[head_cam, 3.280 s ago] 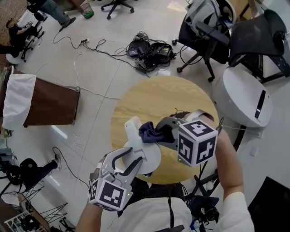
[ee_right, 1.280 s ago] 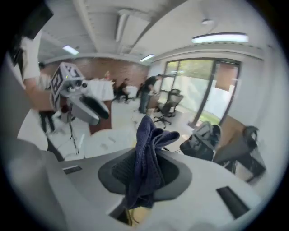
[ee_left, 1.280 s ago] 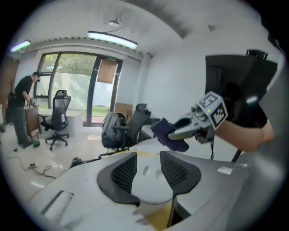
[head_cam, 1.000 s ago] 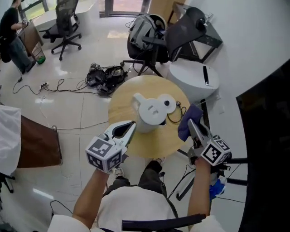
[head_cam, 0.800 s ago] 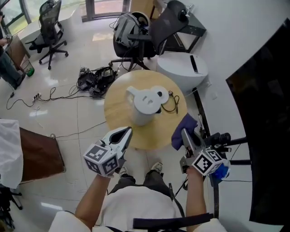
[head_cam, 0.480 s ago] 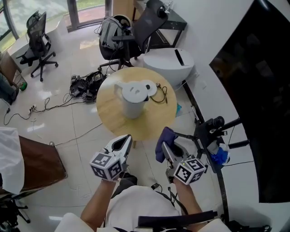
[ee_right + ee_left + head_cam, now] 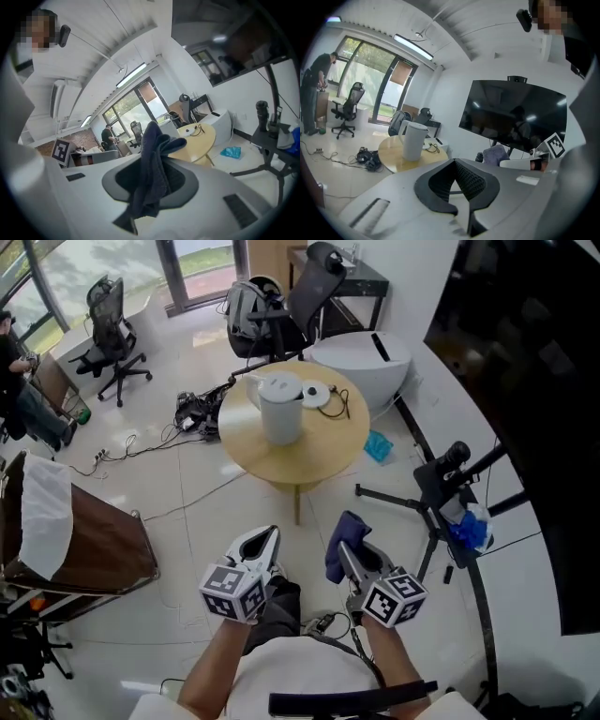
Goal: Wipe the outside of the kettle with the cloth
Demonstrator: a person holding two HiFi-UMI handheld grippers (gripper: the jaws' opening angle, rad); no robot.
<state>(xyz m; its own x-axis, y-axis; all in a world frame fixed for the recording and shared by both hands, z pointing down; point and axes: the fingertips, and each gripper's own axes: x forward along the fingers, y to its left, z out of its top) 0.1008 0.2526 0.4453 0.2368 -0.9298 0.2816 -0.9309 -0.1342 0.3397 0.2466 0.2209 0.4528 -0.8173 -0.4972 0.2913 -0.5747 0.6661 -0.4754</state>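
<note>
1. The left tool (image 7: 266,538) has its jaws pressed together, nothing between them.
2. The right tool (image 7: 351,554) is clamped on the dark blue cloth (image 7: 150,173), which bunches up above the jaws and hangs down below them.
3. The white kettle (image 7: 280,410) stands upright on the round wooden desk (image 7: 323,451), well apart from both tools.
4. Both tools are held side by side over the pale floor (image 7: 187,512), pointing toward the desk.
5. A black tripod (image 7: 441,486) stands near the right tool.

No legible words or numbers, square code markers on left hand-held gripper (image 7: 268,534), right hand-held gripper (image 7: 346,552)
</note>
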